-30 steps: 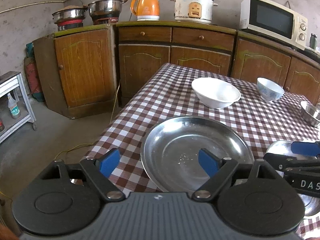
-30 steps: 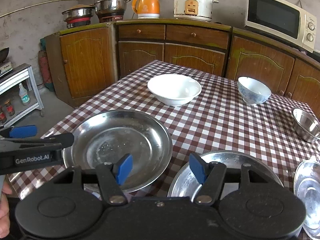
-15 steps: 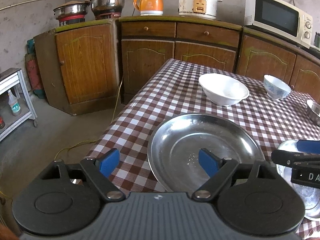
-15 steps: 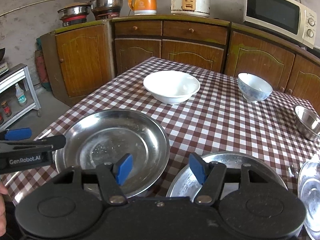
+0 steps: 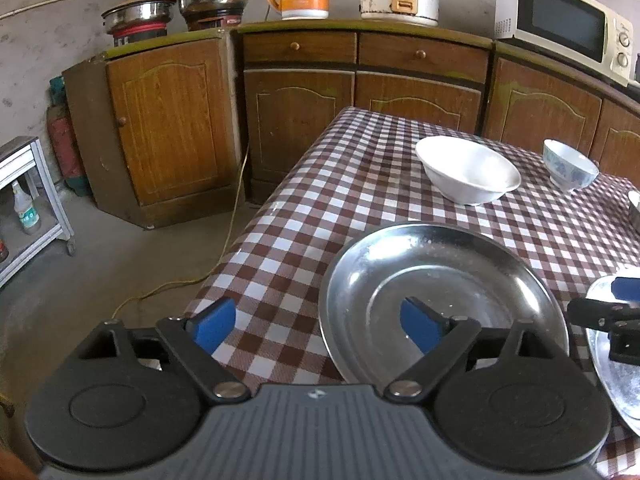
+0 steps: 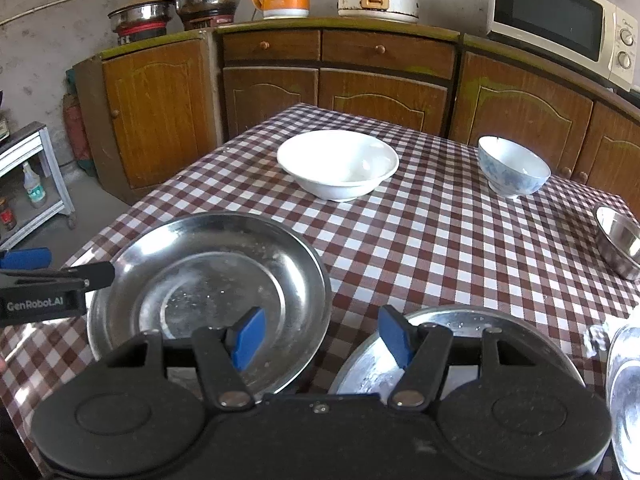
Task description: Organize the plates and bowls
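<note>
A large steel plate (image 5: 440, 272) (image 6: 208, 276) lies at the near left of the checked table (image 5: 360, 184). My left gripper (image 5: 316, 324) hovers over the plate's left rim. Its jaws are opening, one blue pad outside the rim and one over the dish, neither pressing on it. My right gripper (image 6: 320, 336) stands open over the gap between this plate and a second steel plate (image 6: 460, 320). Farther back stand a white bowl (image 6: 338, 164) (image 5: 468, 170) and a blue-patterned bowl (image 6: 512, 168) (image 5: 568, 168).
A small steel bowl (image 6: 618, 240) sits at the table's right edge, and a third steel plate (image 6: 624, 380) shows at the near right. Wooden cabinets (image 6: 360, 92) with pots, a kettle, a rice cooker and a microwave line the back. A metal shelf (image 5: 24, 200) stands left.
Both grippers have come closer and lower over the plates, which now look larger. The big plate has slid right in the left wrist view. The left jaws stand slightly wider.
</note>
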`<state>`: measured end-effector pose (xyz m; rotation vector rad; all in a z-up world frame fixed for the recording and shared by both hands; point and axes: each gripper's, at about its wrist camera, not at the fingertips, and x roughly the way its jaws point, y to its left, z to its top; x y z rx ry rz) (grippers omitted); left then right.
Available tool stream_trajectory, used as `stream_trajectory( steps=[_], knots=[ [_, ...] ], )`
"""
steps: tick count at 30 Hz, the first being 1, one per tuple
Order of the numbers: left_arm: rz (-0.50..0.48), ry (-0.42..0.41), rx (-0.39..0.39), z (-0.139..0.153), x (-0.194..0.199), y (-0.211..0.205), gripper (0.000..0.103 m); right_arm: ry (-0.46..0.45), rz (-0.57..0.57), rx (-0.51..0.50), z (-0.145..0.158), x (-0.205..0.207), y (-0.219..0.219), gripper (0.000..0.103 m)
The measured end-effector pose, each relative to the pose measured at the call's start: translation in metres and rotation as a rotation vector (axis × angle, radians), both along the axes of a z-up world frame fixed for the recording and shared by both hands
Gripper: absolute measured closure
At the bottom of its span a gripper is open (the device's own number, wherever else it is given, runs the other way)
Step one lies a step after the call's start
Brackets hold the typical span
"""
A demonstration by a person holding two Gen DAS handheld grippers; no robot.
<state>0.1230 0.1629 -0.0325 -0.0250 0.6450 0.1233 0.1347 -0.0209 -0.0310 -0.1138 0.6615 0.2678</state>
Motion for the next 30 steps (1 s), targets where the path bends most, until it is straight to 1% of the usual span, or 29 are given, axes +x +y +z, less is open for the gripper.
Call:
stream_trajectory(
  steps=[9, 16, 22, 30],
  knots=[
    [-0.025, 0.023, -0.012, -0.008, 0.012, 0.009, 0.01, 0.014, -0.002, -0.009, -0.007, 0.01, 0.003, 0.028],
    [-0.037, 0.038, -0.044, -0.013, 0.017, 0.018, 0.01, 0.019, -0.004, -0.013, -0.011, 0.015, 0.004, 0.028],
    [-0.051, 0.049, -0.031, -0.016, 0.025, 0.016, 0.011, 0.024, -0.009, -0.01, -0.013, 0.019, 0.002, 0.028],
    [-0.062, 0.064, -0.019, -0.02, 0.032, 0.015, 0.019, 0.037, -0.004, -0.013, -0.02, 0.026, 0.001, 0.028]
  ],
)
